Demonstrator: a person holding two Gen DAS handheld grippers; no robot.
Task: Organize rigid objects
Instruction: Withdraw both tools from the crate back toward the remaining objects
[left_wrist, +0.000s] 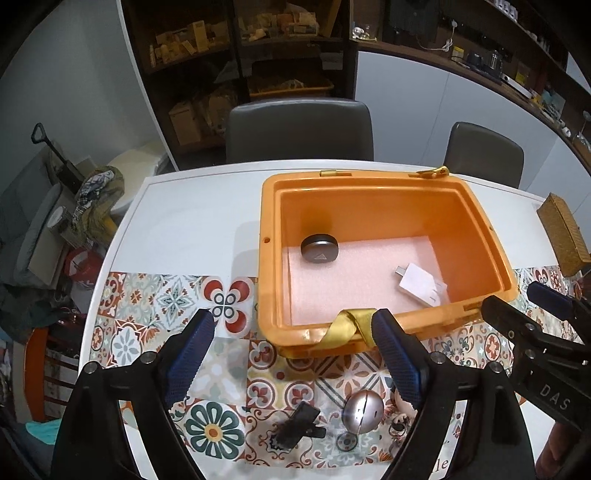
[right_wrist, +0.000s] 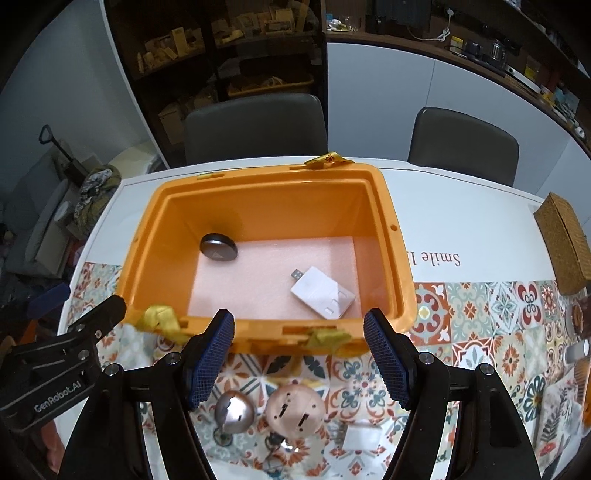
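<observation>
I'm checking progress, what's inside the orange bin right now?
Inside the orange bin, on pink foam: a dark oval fob and a white USB adapter. The near wall hides the floor's front edge.

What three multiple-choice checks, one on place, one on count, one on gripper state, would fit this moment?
1. Where is the white USB adapter?
A. on the tiled mat
B. inside the orange bin
C. on a chair

2. How many items lie on the pink foam in the bin?
A. two
B. four
C. none

3. How do the left gripper and right gripper stand?
A. both shut on objects
B. left shut on the adapter
C. both open, holding nothing

Key: 1 B, it lies on the foam by the right wall; 2 A, adapter plus dark round device; 3 C, their jaws are spread with nothing between.
</observation>
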